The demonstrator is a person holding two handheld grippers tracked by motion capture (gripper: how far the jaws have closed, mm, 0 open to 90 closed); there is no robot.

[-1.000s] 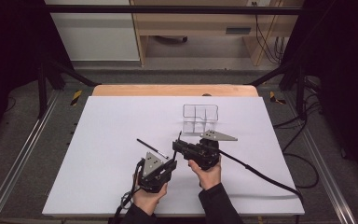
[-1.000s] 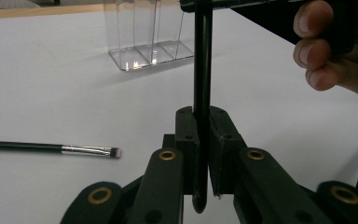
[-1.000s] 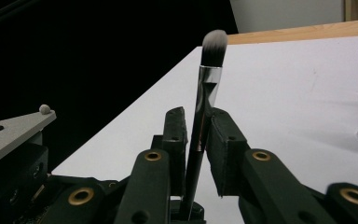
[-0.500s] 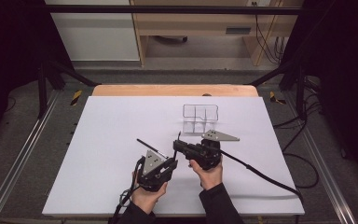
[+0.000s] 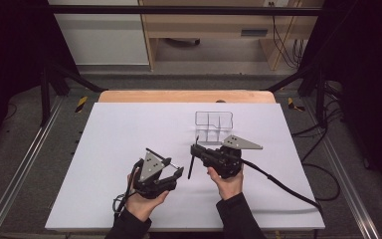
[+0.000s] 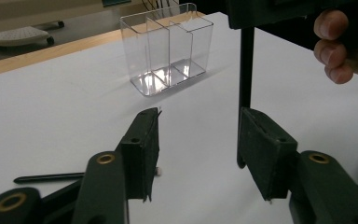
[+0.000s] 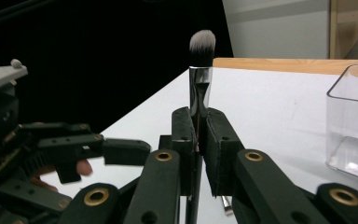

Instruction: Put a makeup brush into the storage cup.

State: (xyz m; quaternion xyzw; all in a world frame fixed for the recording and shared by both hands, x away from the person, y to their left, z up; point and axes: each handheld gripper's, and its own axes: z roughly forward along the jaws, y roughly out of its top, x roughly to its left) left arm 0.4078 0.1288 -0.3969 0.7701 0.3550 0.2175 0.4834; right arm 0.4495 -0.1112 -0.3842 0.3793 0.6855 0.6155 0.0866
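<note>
High view: white table (dark room); left gripper jaws opening, empty; right gripper clamps brush.

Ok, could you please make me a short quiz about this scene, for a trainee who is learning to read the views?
1. What does the right gripper hold?
A. a makeup brush
B. a spoon
C. a pair of scissors
2. True or false: a brush already stands in the clear organiser.
3. Are the jaws of the left gripper open or shut?

Key
1. A. The jaws are shut on the handle, bristles pointing up.
2. False. All its compartments are empty.
3. Open. They have just been opening, and the pads press on nothing.
</note>
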